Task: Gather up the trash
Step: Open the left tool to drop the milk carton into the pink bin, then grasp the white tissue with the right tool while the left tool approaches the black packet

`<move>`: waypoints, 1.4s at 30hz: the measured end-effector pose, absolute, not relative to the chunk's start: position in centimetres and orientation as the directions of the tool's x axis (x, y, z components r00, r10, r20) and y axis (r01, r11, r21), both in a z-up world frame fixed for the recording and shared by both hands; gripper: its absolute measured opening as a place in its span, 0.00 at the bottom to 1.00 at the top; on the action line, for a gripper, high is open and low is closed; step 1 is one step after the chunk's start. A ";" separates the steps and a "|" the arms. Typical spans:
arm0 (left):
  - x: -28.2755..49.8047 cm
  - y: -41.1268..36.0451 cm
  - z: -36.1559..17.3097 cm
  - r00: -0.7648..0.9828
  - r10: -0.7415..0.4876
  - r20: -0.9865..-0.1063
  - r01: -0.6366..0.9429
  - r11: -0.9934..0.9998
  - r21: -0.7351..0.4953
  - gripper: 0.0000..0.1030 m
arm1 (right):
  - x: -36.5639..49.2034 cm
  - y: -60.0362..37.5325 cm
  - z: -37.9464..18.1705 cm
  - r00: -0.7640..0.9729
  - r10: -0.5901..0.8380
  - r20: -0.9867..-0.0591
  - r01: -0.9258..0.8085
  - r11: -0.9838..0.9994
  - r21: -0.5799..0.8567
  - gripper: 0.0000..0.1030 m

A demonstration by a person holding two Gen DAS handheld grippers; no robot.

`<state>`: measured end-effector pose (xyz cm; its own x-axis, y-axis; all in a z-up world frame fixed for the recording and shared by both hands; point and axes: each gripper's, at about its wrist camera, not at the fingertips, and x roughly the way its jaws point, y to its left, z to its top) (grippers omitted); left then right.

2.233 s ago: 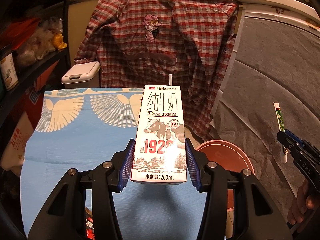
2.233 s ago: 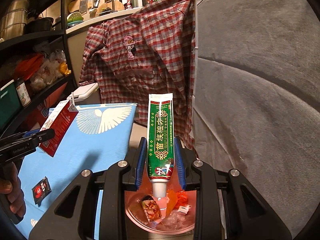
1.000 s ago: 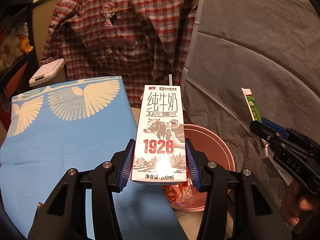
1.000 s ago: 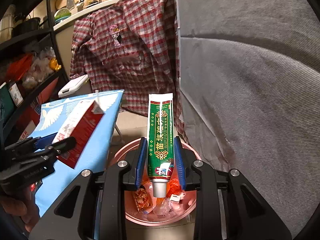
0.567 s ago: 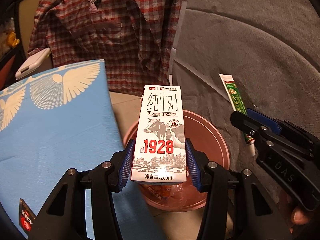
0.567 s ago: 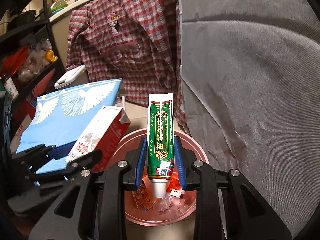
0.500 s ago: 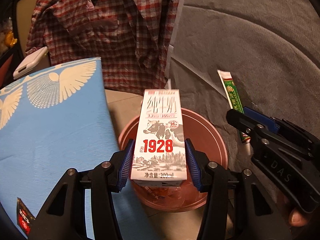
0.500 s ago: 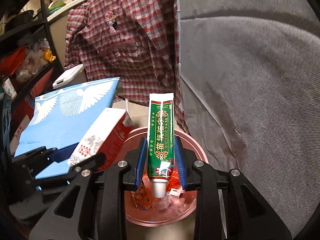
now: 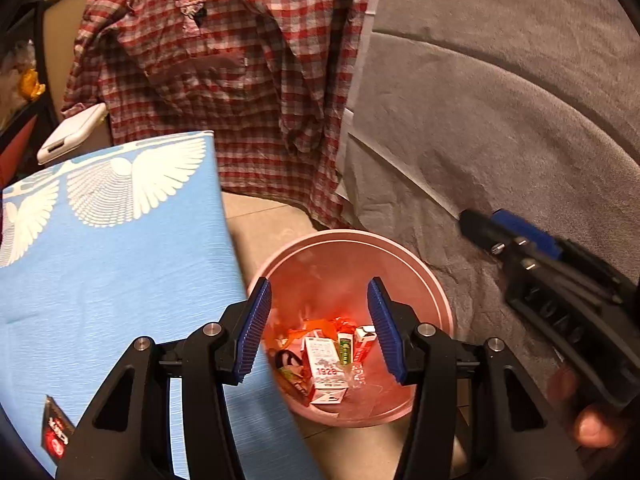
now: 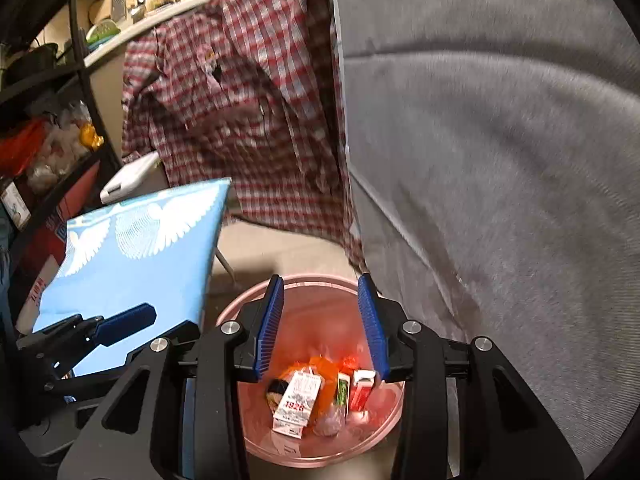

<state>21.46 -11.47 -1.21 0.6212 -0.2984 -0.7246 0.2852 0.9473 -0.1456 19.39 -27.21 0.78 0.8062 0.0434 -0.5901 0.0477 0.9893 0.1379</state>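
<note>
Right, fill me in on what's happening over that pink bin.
A person is clearing trash with a claw in each hand. Both the left claw and the right claw hang open and empty above the pink bin; the right one's jaws have just been opening. The milk carton and the green tube lie inside among wrappers. A small dark packet remains on the blue table.

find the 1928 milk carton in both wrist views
Left wrist: milk carton low centre, lying in the pink bin, between the blue pads.
Right wrist: milk carton bottom centre, in the same bin.
Shared landmark: plaid shirt behind.
</note>
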 end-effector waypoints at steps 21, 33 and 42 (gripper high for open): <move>16.5 6.9 4.3 0.752 -0.118 -0.648 0.085 0.993 -0.082 0.32 | 12.4 -18.2 3.9 0.828 0.202 -0.522 -0.159 0.979 0.128 0.32; 12.2 17.0 4.9 0.763 -0.042 -0.645 -0.042 0.993 -0.113 0.28 | 5.4 -5.3 -1.1 0.677 0.451 -0.582 -0.446 0.880 0.163 0.16; 10.4 21.0 4.7 0.724 -0.018 -0.689 -0.095 0.987 -0.126 0.28 | 3.4 1.8 -5.4 0.484 0.542 -0.687 -0.622 0.765 0.166 0.40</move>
